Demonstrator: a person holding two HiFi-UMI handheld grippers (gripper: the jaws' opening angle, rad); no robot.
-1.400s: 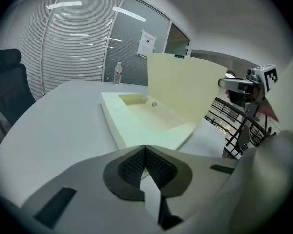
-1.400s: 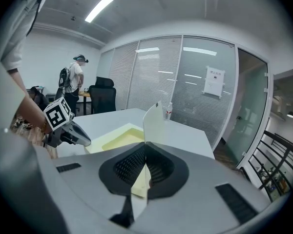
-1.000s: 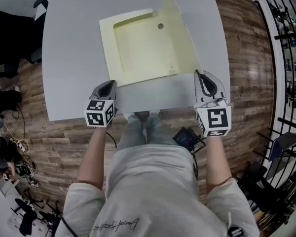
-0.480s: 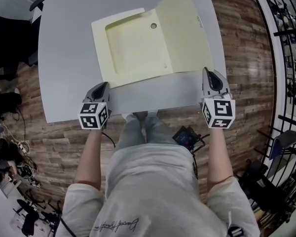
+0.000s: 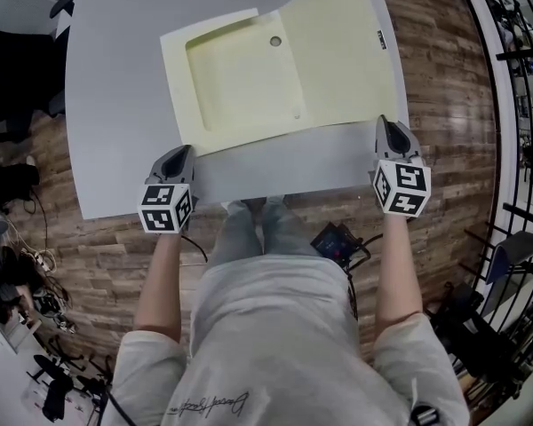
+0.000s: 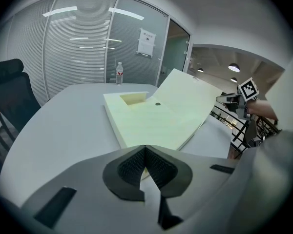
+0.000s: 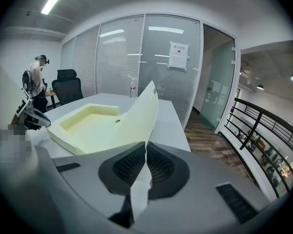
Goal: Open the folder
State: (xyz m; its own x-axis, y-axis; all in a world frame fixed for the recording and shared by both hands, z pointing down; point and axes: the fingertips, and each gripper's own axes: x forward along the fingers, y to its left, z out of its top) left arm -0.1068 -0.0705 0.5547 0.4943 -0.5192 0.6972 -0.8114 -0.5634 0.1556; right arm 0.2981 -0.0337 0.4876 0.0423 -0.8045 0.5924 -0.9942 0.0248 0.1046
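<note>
Pale yellow folder lies on the grey table in the upper middle of the head view, its box-like base flat and its cover swung out toward the upper right, raised at a slant off the tabletop. My right gripper sits at the cover's lower right corner with its jaws clamped on the sheet, which runs edge-on between the pads in the right gripper view. My left gripper is at the folder's lower left corner, jaws together at the tips; I cannot tell whether they pinch that corner or only rest beside it.
</note>
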